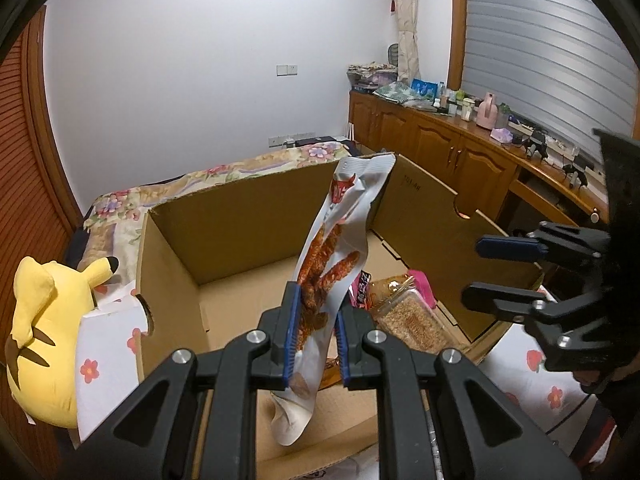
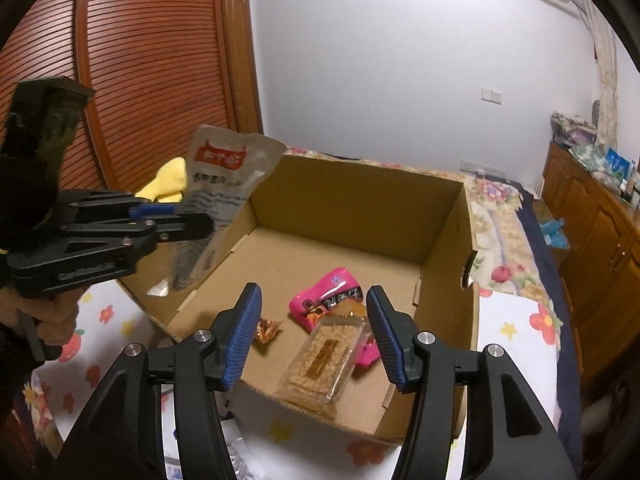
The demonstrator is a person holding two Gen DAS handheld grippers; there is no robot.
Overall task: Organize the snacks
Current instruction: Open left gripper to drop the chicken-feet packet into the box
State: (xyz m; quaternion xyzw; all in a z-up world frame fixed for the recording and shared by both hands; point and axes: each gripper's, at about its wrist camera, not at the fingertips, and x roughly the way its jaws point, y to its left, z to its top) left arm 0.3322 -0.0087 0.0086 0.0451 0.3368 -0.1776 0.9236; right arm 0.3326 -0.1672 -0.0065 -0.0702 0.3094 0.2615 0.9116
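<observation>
Your left tongs (image 1: pixel 314 332) clamp a long white snack pouch (image 1: pixel 336 248), held upright over the near-left corner of the cardboard box (image 2: pixel 352 204). Your right tongs (image 2: pixel 314 334) stand parted, nothing between the pads, above the box's near edge. Box sits on the flowered bed (image 2: pixel 512 320).

Inside, near the near-right corner: clear tray of crumbed snack (image 2: pixel 324 360), lying partly on a pink packet (image 2: pixel 324 292). Small orange wrapper (image 2: pixel 266 330) just left of the tray.

Yellow plush toy (image 1: pixel 44 332) beside the box's left wall.
</observation>
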